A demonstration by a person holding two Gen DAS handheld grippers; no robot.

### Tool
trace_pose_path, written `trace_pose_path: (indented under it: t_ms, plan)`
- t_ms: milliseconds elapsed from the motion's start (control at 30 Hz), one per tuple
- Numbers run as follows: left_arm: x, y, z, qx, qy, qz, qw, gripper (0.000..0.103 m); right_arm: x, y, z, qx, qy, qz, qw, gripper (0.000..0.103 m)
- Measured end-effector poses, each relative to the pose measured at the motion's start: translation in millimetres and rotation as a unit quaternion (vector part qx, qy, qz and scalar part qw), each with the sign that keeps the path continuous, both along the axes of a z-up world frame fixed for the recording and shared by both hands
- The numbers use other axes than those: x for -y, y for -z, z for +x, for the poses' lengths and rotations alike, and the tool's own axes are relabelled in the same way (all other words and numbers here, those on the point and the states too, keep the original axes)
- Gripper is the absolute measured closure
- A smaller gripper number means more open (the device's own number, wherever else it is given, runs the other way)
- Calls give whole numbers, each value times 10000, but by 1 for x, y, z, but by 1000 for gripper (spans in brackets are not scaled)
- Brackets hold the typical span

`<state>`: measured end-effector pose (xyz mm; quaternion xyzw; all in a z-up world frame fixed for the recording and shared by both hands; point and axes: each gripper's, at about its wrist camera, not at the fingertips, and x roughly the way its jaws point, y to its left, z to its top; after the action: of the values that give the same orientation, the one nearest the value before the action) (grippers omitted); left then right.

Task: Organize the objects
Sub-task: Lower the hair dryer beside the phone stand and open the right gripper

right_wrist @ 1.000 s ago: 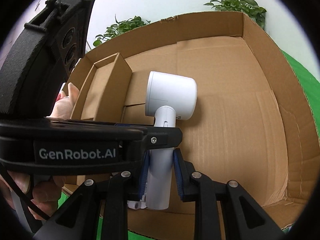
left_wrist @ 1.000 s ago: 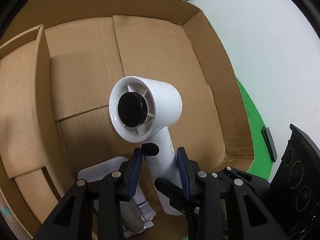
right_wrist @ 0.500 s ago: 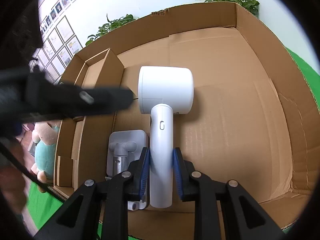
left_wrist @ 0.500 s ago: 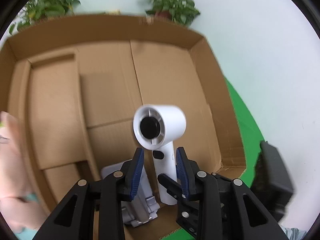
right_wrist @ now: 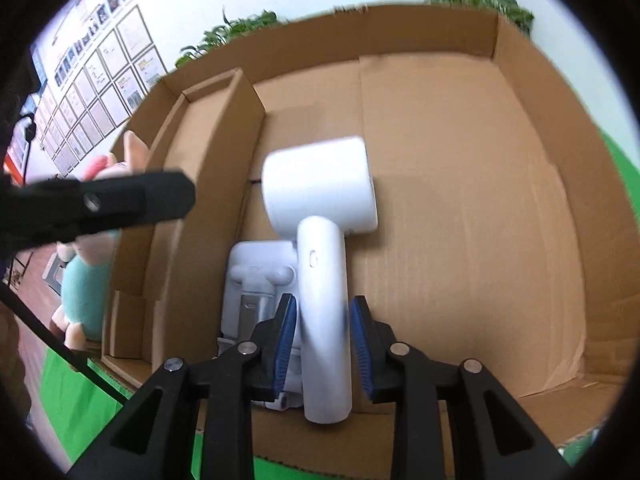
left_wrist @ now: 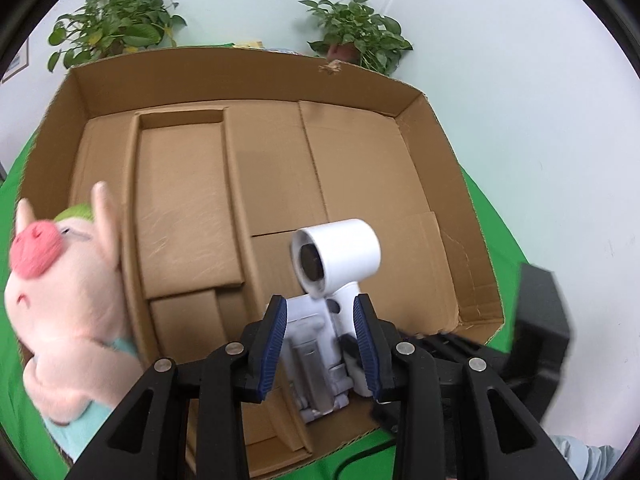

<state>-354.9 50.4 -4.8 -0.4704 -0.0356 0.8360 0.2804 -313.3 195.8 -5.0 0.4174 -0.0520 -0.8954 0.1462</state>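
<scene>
A white hair dryer (right_wrist: 320,208) lies in the large cardboard box (right_wrist: 520,120), its handle between the fingers of my right gripper (right_wrist: 322,344), whose jaws stand apart with gaps on both sides. It also shows in the left wrist view (left_wrist: 340,256). Beside it lies a white and grey stand-like object (right_wrist: 256,276) (left_wrist: 312,352). My left gripper (left_wrist: 320,344) is open and empty, pulled back above the box's near edge. A pink plush pig (left_wrist: 60,292) with a teal body stands outside the box's left wall.
The box (left_wrist: 448,160) holds a cardboard divider tray (left_wrist: 180,200) on its left side. It sits on a green cloth (left_wrist: 500,232). Potted plants (left_wrist: 352,36) stand behind it by a white wall. Framed papers (right_wrist: 100,80) hang on the left wall.
My right gripper has opened off the hair dryer's handle, and the dryer now lies in the box. My left gripper has drawn back and up, bringing the plush pig into view.
</scene>
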Motion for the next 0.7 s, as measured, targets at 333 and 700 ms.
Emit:
trace_pose_path:
  t_ms: [333,700]
  plan:
    - [22,0,8,-113,-206,79,9997,70,8,0,-3,-56,16,216,9997,92]
    - [24,-15,41,-953,-572,-232,9935,55,-8,-9,16,-265,123,-114,9995,36]
